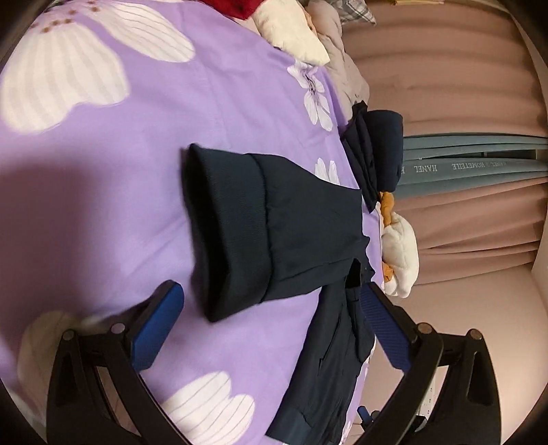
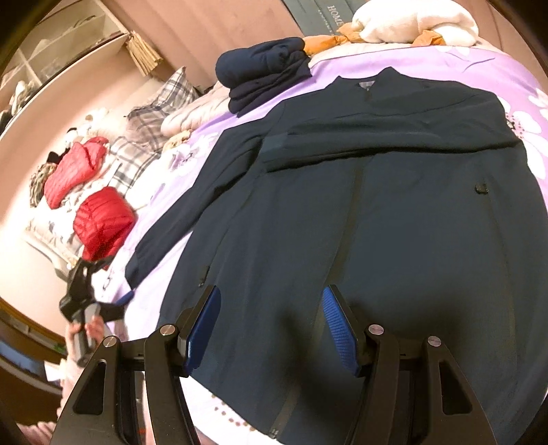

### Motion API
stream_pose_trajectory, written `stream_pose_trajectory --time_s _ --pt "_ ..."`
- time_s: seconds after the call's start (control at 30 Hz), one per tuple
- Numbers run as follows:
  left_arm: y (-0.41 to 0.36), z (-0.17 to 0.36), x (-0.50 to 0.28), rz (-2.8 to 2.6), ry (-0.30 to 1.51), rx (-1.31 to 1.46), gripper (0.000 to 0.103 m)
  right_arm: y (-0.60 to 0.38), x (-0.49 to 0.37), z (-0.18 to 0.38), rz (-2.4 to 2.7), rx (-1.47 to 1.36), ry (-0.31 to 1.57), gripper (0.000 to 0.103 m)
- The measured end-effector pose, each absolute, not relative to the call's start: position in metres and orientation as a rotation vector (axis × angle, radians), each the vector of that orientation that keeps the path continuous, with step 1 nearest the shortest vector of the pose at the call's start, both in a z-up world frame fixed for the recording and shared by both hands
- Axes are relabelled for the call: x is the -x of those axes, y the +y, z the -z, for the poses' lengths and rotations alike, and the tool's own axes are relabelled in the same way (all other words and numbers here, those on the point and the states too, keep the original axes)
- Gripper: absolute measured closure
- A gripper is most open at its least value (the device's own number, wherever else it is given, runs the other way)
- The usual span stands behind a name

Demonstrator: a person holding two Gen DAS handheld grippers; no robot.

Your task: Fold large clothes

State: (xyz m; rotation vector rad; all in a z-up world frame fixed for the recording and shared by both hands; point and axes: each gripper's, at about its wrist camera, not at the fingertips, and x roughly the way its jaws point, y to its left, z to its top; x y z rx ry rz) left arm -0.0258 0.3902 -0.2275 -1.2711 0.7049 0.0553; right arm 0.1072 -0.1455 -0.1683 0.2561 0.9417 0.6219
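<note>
A dark navy jacket [image 2: 376, 212] lies flat on the purple flowered bedsheet [image 2: 513, 72], one sleeve folded across its chest and the other sleeve [image 2: 171, 222] stretched out to the left. My right gripper [image 2: 272, 325] hovers over the jacket's hem, its blue pads apart with nothing pinched. In the left wrist view the outstretched sleeve's ribbed cuff [image 1: 226, 232] lies on the sheet [image 1: 120, 205] just ahead of my left gripper [image 1: 274, 318], which stands wide open and holds nothing. The left gripper [image 2: 89, 297] and the hand [image 2: 85, 328] holding it also show in the right wrist view.
A folded stack of navy clothes [image 2: 263, 72] sits at the far edge of the bed beside a white and orange plush toy [image 2: 411, 24]. Red padded jackets [image 2: 102, 222] and plaid pillows [image 2: 157, 109] lie to the left. Pink curtains [image 1: 462, 68] hang beyond.
</note>
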Motion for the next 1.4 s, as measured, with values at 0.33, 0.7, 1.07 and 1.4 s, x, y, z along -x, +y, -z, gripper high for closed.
stream_pose_trajectory --time_s 0.33,0.7,1.07,1.4 --pt "0.403 0.235 -0.012 0.026 0.727 1.283 0.001 -0.138 -0.104 0.168 -0.588 -0.249 0.948 0.041" --pt "0.414 0.245 0.007 0.051 0.674 1.281 0.062 -0.125 -0.109 0.179 -0.573 -0.230 0.992 0.041" --pt "0.414 0.245 0.000 -0.063 0.725 1.218 0.086 -0.105 -0.115 0.184 -0.604 -0.201 1.030 0.041" --pt "0.402 0.199 -0.016 -0.069 0.714 1.093 0.087 -0.105 -0.118 0.186 -0.626 -0.206 1.031 0.041"
